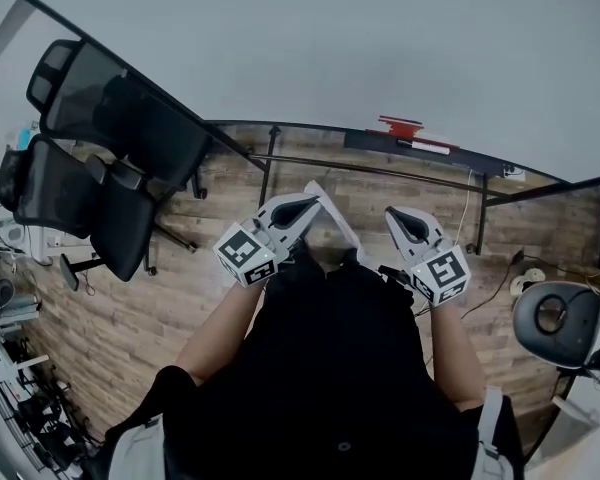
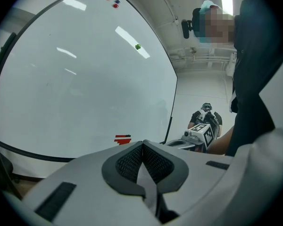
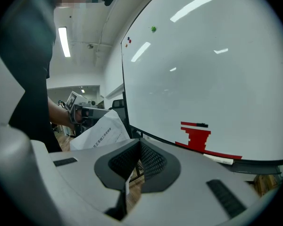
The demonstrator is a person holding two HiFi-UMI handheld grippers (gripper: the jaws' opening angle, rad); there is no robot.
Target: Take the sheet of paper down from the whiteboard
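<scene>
The sheet of paper point(image 1: 335, 218) hangs off the board, stretched between my two grippers in front of the whiteboard point(image 1: 380, 38). My left gripper point(image 1: 310, 206) is shut on one edge of it; in the left gripper view a thin strip of paper point(image 2: 148, 185) runs out from between the closed pads point(image 2: 132, 161). My right gripper point(image 1: 395, 216) is shut on the other edge. In the right gripper view the printed sheet point(image 3: 101, 133) curves from the pinched jaws over to the left gripper point(image 3: 85, 111). The whiteboard point(image 2: 85, 79) carries only a green magnet point(image 2: 137, 46) and small magnets point(image 2: 115, 4) near its top.
Red erasers point(image 3: 198, 138) and a marker point(image 3: 224, 160) lie on the board's tray point(image 1: 420, 143). The board's black stand point(image 1: 380, 173) rises from a wooden floor point(image 1: 130, 318). Two black office chairs point(image 1: 110, 158) stand at the left, a white round device point(image 1: 560, 318) at the right.
</scene>
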